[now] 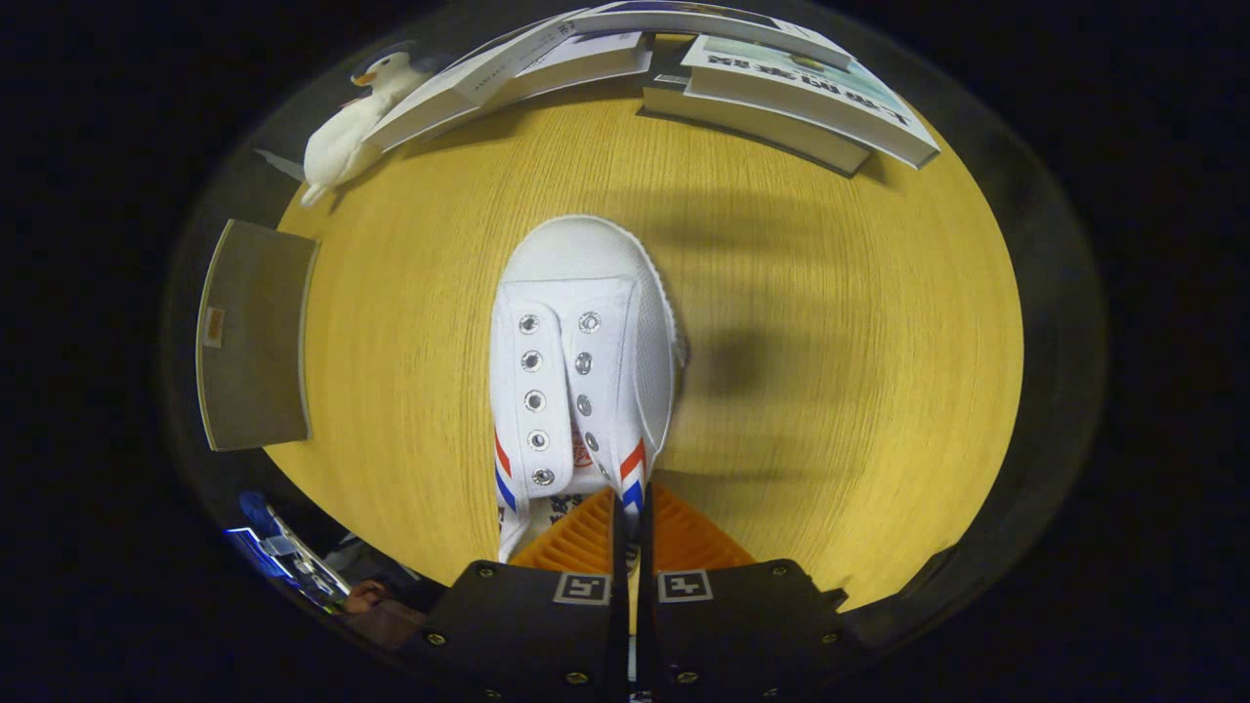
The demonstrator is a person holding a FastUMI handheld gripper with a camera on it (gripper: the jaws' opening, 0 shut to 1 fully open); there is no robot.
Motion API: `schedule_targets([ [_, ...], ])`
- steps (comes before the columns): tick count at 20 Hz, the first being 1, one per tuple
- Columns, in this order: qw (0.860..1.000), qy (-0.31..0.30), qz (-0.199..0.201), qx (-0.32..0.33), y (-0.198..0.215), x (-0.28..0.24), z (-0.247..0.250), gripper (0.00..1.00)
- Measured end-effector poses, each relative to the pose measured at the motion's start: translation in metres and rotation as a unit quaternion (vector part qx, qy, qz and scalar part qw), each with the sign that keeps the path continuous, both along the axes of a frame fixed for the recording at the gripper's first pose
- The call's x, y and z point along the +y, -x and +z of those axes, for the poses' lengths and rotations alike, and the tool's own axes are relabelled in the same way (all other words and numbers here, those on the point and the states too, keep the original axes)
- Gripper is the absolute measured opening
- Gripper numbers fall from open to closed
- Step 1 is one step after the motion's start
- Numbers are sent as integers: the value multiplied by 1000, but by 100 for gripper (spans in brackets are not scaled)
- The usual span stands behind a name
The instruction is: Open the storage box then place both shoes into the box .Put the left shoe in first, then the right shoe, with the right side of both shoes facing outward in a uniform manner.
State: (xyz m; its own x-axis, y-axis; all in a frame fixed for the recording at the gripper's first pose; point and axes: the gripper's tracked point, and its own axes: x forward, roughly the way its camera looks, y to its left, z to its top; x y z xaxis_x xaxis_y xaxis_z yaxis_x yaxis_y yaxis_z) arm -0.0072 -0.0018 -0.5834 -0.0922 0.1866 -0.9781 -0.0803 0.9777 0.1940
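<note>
On the left edge of the round wooden table [830, 391] lies a flat grey-brown board [256, 337] with a small label too small to read. Beyond it sits a white toy duck [344, 132]. In the middle, a white canvas shoe [583, 361] with metal eyelets and red-and-blue stripes points away, its rear side wall pinched between the nearly closed tongs [633, 508]. Farther right, books [781, 88] lie stacked, printing blurred.
</note>
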Motion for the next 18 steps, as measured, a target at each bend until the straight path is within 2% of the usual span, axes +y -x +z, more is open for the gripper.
schedule_targets([
  [2,999,-37,-21,13,2,15,11,3],
  [8,994,-102,-32,37,11,63,42,3],
  [13,992,-122,-1,33,8,107,75,3],
  [18,989,-144,29,6,-14,165,126,3],
])
